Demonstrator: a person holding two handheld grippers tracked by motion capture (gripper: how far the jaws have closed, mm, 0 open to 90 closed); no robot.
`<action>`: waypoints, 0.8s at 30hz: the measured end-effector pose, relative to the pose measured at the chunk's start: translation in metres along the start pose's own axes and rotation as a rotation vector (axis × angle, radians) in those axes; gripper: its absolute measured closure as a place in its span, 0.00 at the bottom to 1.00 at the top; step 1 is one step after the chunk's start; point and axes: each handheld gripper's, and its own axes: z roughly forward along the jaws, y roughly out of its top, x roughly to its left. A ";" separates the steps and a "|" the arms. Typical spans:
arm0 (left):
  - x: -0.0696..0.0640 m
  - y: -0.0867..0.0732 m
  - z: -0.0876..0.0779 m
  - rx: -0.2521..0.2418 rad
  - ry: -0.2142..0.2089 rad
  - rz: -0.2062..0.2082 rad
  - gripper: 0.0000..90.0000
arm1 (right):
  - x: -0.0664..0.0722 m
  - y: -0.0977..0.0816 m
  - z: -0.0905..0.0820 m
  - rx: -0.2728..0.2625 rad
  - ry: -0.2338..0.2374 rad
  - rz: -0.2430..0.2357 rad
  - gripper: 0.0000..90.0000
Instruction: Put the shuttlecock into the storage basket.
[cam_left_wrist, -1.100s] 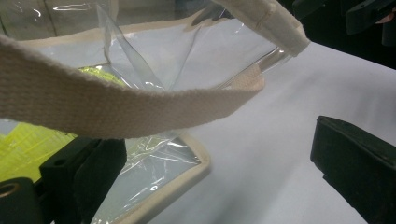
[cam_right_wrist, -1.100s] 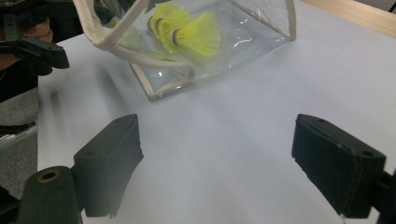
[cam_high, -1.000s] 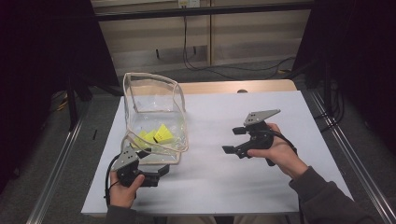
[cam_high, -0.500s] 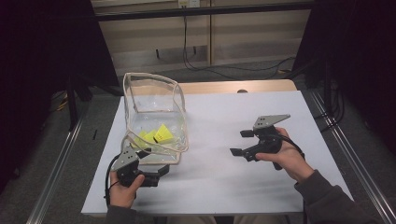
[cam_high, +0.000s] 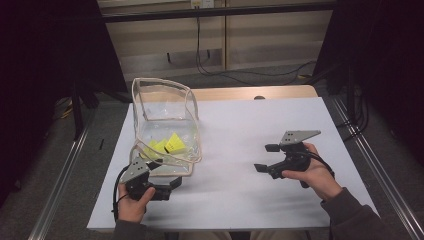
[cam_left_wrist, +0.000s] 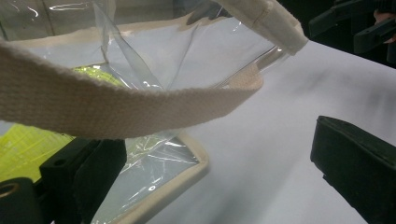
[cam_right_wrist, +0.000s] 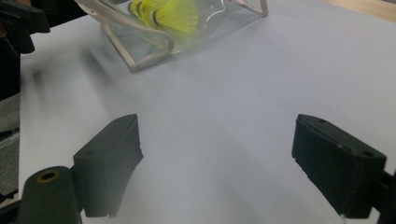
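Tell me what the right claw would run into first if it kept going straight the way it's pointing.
Probably the clear bag holding yellow pieces. The right claw stands open over bare white tabletop, and the bag's cream-trimmed corner lies ahead, slightly left of centre, so it might graze past.

A lab or test bench: a table (cam_high: 240, 92) under a white sheet (cam_high: 250, 200) stands inside a frame of metal rails (cam_high: 55, 200), with dark curtains (cam_high: 45, 60) at both sides, loose cables (cam_high: 220, 75) on the floor behind, and a wall socket (cam_high: 201, 3).
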 end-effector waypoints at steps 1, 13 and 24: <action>0.000 0.000 0.000 0.000 0.000 0.000 0.04 | -0.001 -0.003 -0.001 0.002 -0.003 0.005 0.17; 0.000 0.000 0.001 0.006 -0.004 0.006 0.04 | -0.005 -0.027 -0.010 -0.004 -0.029 0.028 0.17; 0.000 0.000 0.001 0.008 -0.008 0.006 0.04 | -0.009 -0.047 -0.017 -0.009 -0.052 0.054 0.16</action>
